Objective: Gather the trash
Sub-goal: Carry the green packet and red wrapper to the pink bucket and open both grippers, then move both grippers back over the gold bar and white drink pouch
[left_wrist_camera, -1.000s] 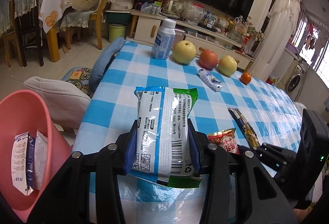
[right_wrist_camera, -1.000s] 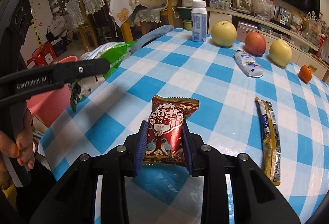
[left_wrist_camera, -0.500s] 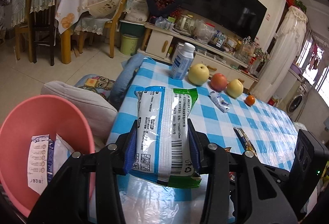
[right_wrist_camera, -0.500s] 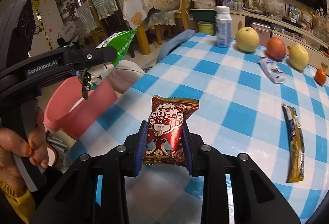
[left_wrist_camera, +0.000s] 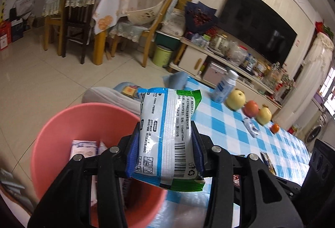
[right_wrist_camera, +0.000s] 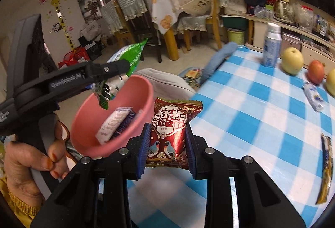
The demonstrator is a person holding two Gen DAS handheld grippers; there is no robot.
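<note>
The white and green packet (left_wrist_camera: 167, 135), clamped in the left gripper (left_wrist_camera: 165, 150), hangs over the pink bin (left_wrist_camera: 62, 123), which already holds cartons. The right gripper (right_wrist_camera: 167, 148) grips a red snack bag (right_wrist_camera: 170, 131) beside the bin. A yellow wrapper (right_wrist_camera: 326, 169) and a small white packet (right_wrist_camera: 314, 98) wait on the table (right_wrist_camera: 261, 123). "GenRobot.AI" marks the left gripper.

Left tool (left_wrist_camera: 165, 144) and right tool (right_wrist_camera: 167, 144), both clamped, angled downward.
</note>
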